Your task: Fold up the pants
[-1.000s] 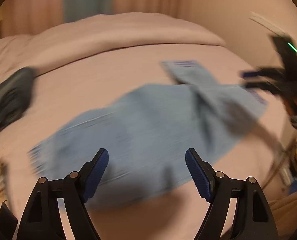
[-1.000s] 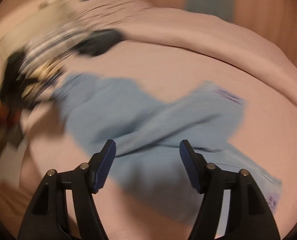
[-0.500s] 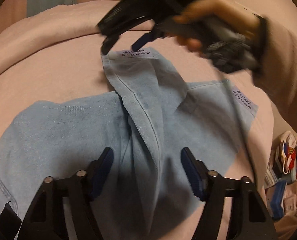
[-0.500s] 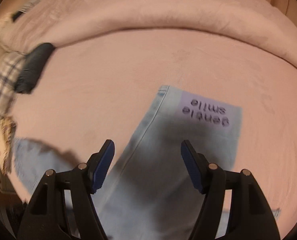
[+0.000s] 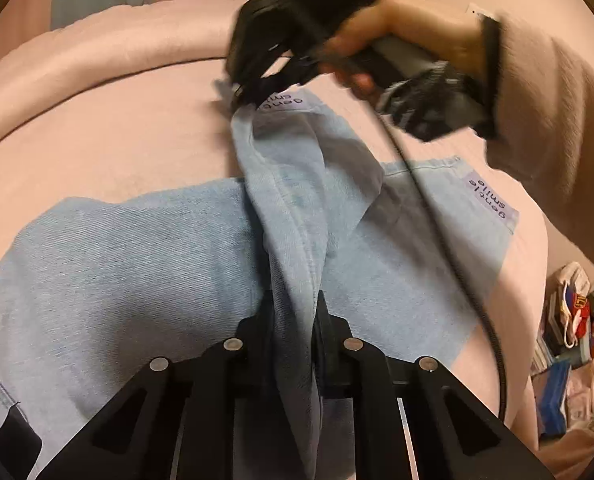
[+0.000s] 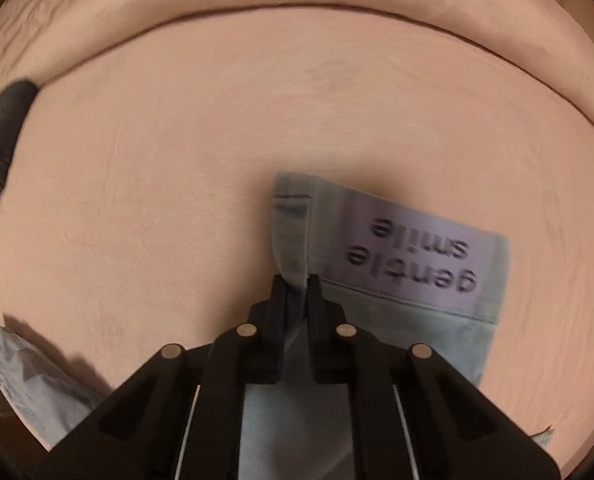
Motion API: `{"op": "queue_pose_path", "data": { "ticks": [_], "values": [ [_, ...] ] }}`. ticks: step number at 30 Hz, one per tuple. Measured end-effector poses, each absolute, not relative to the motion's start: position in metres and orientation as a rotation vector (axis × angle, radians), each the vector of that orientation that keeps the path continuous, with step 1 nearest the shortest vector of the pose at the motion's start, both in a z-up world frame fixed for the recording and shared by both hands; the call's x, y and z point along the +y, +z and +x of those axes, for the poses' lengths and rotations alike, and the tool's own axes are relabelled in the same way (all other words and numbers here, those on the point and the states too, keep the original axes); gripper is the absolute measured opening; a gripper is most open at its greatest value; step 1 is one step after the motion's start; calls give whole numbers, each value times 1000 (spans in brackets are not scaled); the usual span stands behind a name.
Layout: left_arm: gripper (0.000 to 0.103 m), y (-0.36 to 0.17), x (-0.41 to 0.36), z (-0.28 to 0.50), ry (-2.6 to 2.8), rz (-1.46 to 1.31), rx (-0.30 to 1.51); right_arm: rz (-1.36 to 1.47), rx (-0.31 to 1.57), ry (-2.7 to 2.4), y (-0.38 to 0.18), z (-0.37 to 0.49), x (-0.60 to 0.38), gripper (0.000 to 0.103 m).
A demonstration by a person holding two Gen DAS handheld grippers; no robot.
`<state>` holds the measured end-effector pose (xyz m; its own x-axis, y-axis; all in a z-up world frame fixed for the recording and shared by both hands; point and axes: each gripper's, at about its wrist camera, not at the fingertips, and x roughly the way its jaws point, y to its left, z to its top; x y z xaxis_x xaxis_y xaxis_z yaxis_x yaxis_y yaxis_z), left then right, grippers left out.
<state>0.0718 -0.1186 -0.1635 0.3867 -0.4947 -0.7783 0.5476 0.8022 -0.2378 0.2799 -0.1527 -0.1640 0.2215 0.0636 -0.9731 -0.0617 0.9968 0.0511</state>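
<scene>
Light-blue denim pants (image 5: pixel 109 280) sprawl on the pink bedspread (image 5: pixel 109 140), soft, limp, moderately weighty; left gripper (image 5: pixel 295 312) clenched on a mid-leg ridge, right gripper (image 6: pixel 296 292) closing on the hem beside the label (image 6: pixel 413 248), seams judged the firmest holds.

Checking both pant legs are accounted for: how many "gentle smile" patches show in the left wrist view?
2. One patch sits at the far leg end, by the right gripper. The other patch lies flat on the right leg end. More may be hidden under folds of the pants.
</scene>
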Motion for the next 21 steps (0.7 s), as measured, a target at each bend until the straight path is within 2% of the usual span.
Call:
{"op": "queue_pose_path", "data": {
  "ticks": [7,9,12,17,21],
  "values": [
    [13,-142,-128,46,-630,212,858,309,1052,205,-66,207,-211,8],
    [13,-137,-133,37,-637,239,837,366,938,212,-29,164,-236,8],
    [13,-133,-142,24,-650,285,816,427,817,200,-4,95,-269,8],
    [13,-143,-165,-1,-652,453,792,553,755,90,-27,-10,-321,8],
    [13,-166,-182,-7,-656,571,828,684,864,-27,-100,-52,-353,10]
  ]
}}
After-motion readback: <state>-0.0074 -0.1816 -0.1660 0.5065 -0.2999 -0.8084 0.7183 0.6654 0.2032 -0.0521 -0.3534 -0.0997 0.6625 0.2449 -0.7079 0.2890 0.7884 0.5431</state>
